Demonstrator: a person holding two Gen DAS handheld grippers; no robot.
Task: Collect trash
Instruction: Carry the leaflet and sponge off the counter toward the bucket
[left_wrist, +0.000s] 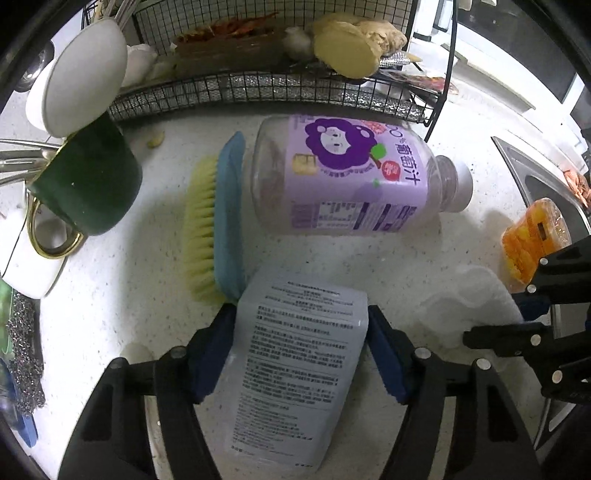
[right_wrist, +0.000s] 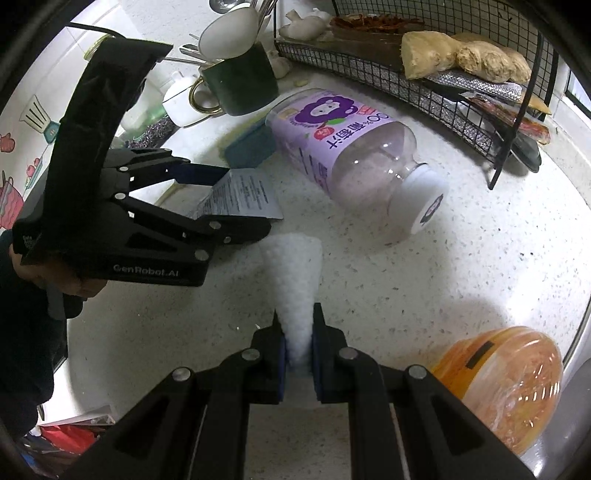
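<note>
1. A pale grey-blue carton (left_wrist: 295, 369), printed all over with small black text, sits between the two blue pads of the left tongs (left_wrist: 301, 343); the pads lie against its two sides, so the tongs are clamped on it.
2. The right wrist view shows the same carton (right_wrist: 243, 192) held at the tips of the left tongs (right_wrist: 236, 199), tilted and near the worktop; whether its lower edge touches the surface cannot be told.
3. The right tongs (right_wrist: 297, 343) are drawn together on a white crumpled tissue (right_wrist: 295, 280), which fans out forward from the pads over the worktop (right_wrist: 424, 295).
4. Just beyond the carton, a clear plastic juice bottle (left_wrist: 347, 177) with a purple label and a white cap lies on its side on the speckled white worktop (left_wrist: 122, 295).
5. Beside the bottle's base lies a scrubbing brush (left_wrist: 218, 225) with a blue back and yellow-green bristles, its near end just beside the carton.
6. A dark green mug (left_wrist: 88, 184) with a gold handle stands left of the brush and holds a white spoon (left_wrist: 85, 70).
7. A black wire rack (left_wrist: 266, 88) behind the bottle carries ginger (left_wrist: 354, 44).
8. An orange translucent plastic cup (right_wrist: 506, 384) lies at the right, near the steel sink (left_wrist: 532, 173).
9. A steel wool scourer (left_wrist: 24, 354) lies at the far left edge.
</note>
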